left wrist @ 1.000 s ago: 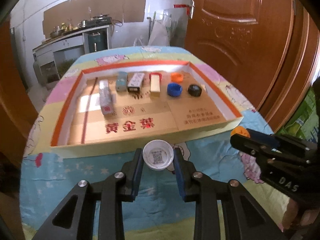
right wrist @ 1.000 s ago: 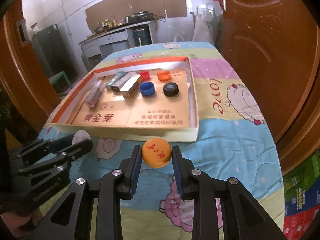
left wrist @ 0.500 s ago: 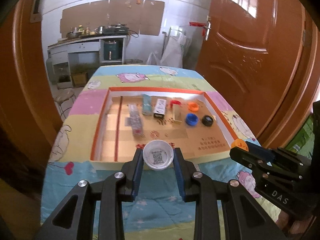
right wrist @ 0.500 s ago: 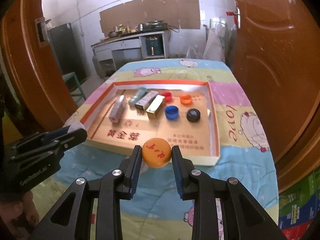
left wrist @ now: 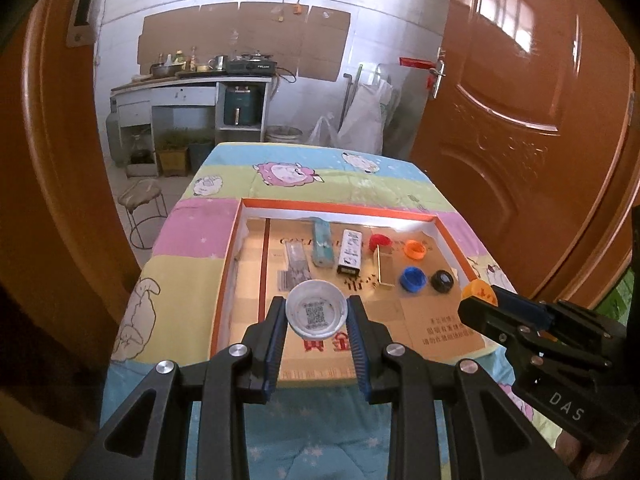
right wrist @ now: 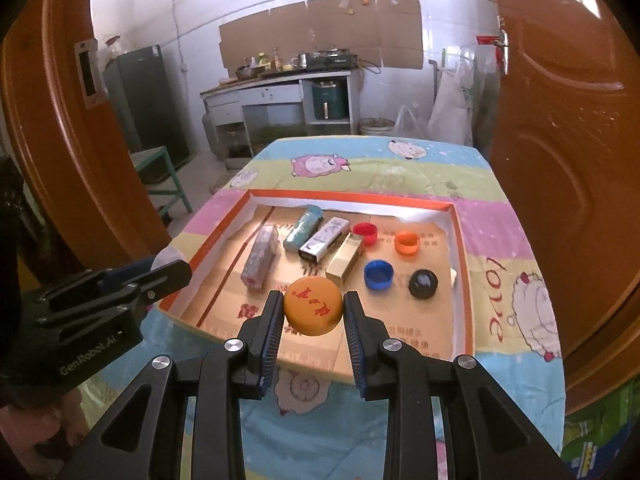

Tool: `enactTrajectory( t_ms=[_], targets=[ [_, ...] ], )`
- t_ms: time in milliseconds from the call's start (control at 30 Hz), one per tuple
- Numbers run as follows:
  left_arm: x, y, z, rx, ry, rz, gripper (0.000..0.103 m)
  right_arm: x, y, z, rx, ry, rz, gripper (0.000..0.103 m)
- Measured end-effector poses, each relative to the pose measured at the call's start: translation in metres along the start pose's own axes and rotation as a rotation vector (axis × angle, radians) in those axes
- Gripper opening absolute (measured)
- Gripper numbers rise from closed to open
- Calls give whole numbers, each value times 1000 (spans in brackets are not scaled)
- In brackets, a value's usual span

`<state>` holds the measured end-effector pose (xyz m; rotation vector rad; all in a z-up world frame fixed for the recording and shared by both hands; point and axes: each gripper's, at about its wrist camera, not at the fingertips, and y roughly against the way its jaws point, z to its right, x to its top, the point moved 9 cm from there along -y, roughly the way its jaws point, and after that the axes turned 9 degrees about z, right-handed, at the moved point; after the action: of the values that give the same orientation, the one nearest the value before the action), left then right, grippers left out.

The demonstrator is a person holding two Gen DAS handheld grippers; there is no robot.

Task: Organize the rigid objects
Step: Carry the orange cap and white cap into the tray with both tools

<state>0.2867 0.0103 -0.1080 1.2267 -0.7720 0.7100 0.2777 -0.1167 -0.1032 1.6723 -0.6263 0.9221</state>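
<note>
My left gripper is shut on a white cap with a QR code, held above the near end of a shallow cardboard tray. My right gripper is shut on an orange cap with red writing, held above the tray's near edge. In the tray lie several small boxes, among them a teal one and a gold one, plus a red cap, an orange cap, a blue cap and a black cap.
The tray sits on a table with a cartoon sheep cloth. Brown doors stand close on the right and left. A stool stands left of the table. A kitchen counter is at the back.
Both grippers have risen and pulled back with their caps still held, so the tray looks smaller and farther and more of the room shows.
</note>
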Motion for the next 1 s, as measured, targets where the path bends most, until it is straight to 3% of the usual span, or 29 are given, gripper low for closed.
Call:
enactTrajectory(
  t_ms=[1000],
  targets=[
    [7,-100,-45,84,16,-102,31,-7,-108,-19,105,10,-123,31]
  ],
)
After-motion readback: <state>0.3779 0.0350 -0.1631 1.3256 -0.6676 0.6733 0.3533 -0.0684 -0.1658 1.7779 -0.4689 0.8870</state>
